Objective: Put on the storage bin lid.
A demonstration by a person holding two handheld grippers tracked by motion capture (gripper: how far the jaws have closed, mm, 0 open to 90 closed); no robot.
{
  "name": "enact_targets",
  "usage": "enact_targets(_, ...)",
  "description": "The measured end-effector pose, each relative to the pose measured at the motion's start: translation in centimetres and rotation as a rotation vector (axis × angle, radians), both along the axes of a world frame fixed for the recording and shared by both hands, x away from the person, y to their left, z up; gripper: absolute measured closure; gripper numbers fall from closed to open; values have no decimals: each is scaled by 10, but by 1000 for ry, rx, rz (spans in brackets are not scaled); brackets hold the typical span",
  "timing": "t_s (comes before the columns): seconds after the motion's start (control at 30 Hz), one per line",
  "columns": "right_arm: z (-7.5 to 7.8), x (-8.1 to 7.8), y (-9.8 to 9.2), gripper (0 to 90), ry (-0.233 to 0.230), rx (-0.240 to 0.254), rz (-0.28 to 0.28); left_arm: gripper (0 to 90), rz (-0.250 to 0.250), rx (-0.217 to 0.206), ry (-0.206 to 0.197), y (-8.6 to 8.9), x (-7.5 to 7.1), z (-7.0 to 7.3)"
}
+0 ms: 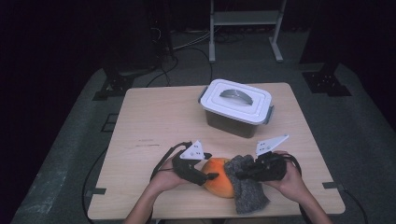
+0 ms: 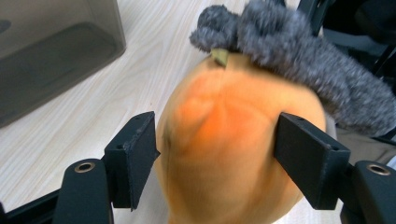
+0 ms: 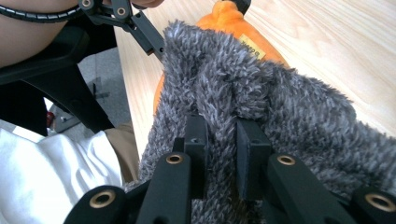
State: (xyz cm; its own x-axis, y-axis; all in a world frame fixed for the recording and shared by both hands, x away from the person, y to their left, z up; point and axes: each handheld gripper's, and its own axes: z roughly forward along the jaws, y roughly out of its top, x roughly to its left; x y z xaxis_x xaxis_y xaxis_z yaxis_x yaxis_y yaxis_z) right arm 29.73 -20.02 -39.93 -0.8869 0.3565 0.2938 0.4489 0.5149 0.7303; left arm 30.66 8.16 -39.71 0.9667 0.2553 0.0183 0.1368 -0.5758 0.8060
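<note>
My right gripper (image 3: pixel 219 154) is clamped on a fold of the grey fleece cloth (image 3: pixel 289 112) at the table's (image 1: pixel 154 121) near edge. My left gripper (image 2: pixel 215 158) straddles the orange plush toy (image 2: pixel 224 154); I'd squeeze evenly, then peel the cloth away. Whether the pads bite yet is blurred, probably just touching.

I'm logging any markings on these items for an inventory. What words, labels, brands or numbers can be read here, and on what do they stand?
No text can be read in any view.
Small yellowish tag on the orange plush toy, beside the grey fuzzy cloth: dark print, too small and blurred to read.
White lid of the storage box: no lettering visible.
</note>
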Motion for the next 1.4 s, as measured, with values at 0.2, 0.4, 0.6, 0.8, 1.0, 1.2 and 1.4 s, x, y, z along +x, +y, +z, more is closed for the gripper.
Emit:
enact_targets(0.2,3,-1,11,766,-12,-13,16,229,-45,27,-13,-13,-9,2)
enact_targets(0.4,10,-2,13,765,-51,-31,8,352,-39,35,-35,-6,-6,-4)
enact_targets(0.6,-2,5,0,765,-20,19,-23,368,-39,-33,29,12,4,-12)
enact_targets(0.8,-18,5,-16,761,17,1,-65,364,-65,-51,50,21,7,-14)
enact_targets(1.0,-31,6,-26,760,51,-26,-92,361,-61,-71,76,30,9,-17)
enact_targets(1.2,-18,11,-22,759,23,36,-110,361,-60,-86,85,35,11,-20)
enact_targets(1.4,-22,15,-14,759,37,44,-100,358,-46,-99,109,44,15,-23)
